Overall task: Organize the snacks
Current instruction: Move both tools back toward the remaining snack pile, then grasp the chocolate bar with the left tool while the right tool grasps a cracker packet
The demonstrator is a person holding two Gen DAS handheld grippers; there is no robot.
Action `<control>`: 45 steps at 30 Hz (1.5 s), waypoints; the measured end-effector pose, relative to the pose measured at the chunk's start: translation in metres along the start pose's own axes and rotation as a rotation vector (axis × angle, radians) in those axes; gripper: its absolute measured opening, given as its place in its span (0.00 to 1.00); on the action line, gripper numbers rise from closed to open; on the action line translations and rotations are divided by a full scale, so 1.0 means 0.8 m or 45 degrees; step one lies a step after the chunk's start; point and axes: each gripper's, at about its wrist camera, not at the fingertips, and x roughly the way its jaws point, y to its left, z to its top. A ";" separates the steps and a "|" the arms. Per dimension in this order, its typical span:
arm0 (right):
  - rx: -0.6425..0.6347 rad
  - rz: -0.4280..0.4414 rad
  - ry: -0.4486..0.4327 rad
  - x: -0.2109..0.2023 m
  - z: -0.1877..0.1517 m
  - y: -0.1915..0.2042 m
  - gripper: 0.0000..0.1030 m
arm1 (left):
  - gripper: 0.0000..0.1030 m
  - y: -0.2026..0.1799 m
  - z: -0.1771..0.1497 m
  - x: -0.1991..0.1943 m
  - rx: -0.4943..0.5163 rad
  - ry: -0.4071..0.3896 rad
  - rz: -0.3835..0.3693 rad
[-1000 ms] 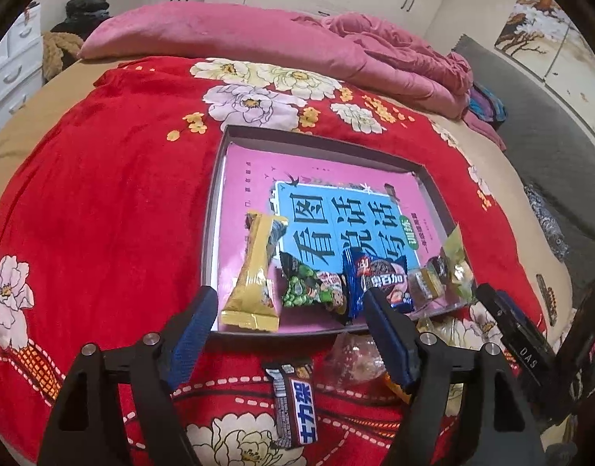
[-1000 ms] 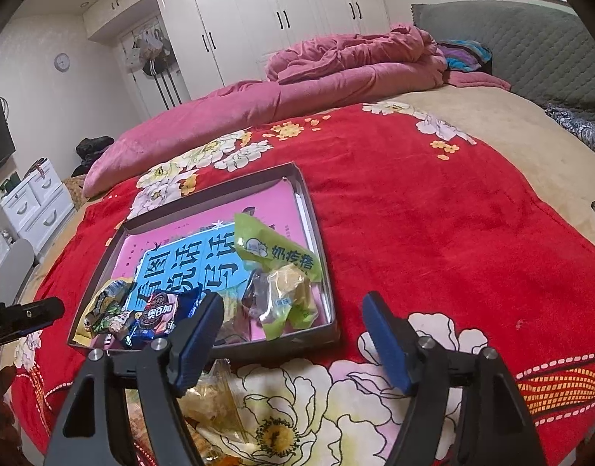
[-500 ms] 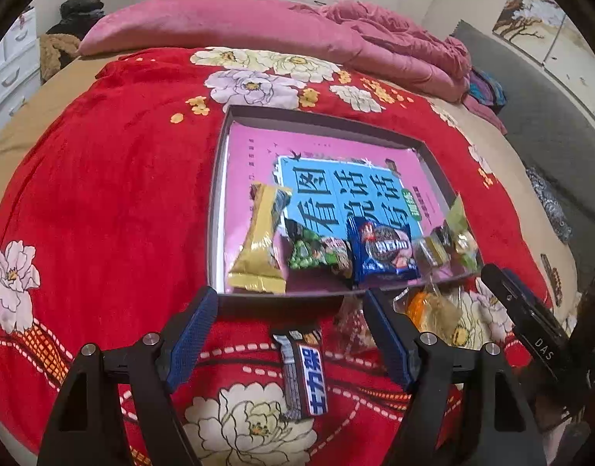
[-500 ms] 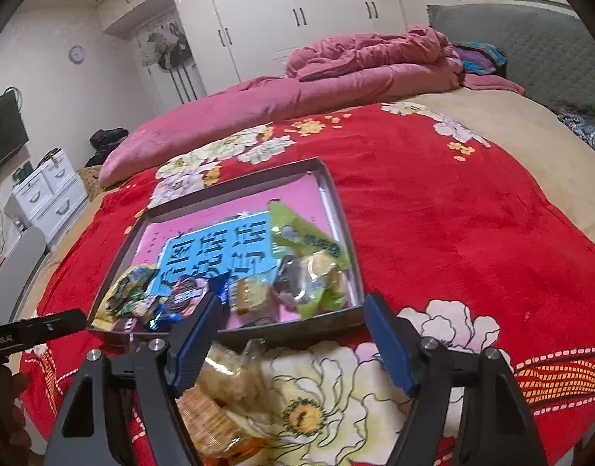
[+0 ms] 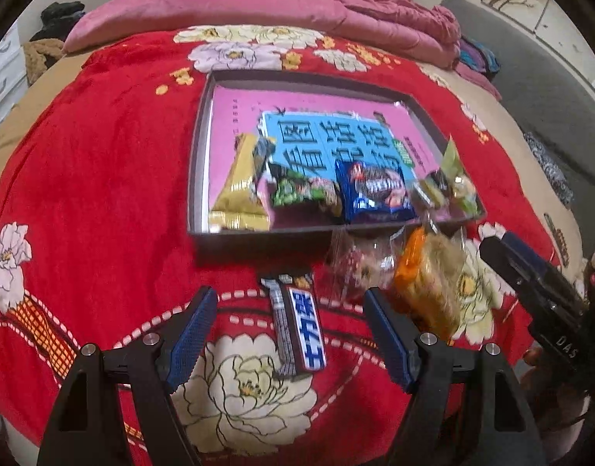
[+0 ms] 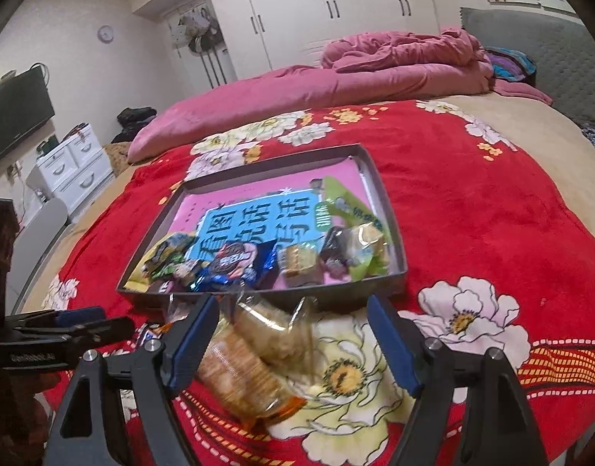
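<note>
Several snacks are lying in the tray (image 5: 198, 178); a chocolate bar (image 5: 301, 334) and cracker packets (image 6: 243, 369) are remaining outside, near; left gripper (image 5: 289, 334) and right gripper (image 6: 293, 341) are standing open, the right's jaws having just been widening, gripping nothing.

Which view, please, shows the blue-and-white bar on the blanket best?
The left wrist view: the bar lies whole and centred on the blanket there. In the right wrist view, only a sliver peeks out at the left.

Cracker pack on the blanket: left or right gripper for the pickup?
Right, probably. The cracker pack lies between the right gripper's open jaws, untouched. The left gripper is open around the blue bar instead.
</note>
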 end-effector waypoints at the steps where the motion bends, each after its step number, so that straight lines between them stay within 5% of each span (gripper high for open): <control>1: -0.009 0.009 0.006 0.000 -0.001 0.003 0.76 | 0.76 0.000 -0.002 0.001 0.002 0.007 0.000; 16: -0.065 0.076 0.110 0.005 -0.015 0.018 0.76 | 0.76 -0.001 -0.022 0.027 0.010 0.110 0.044; 38: -0.212 0.193 0.329 0.043 -0.034 0.051 0.76 | 0.76 0.006 -0.024 0.038 -0.002 0.131 0.059; 45: -0.272 0.258 0.406 0.057 -0.041 0.067 0.65 | 0.76 0.005 -0.025 0.040 0.000 0.134 0.058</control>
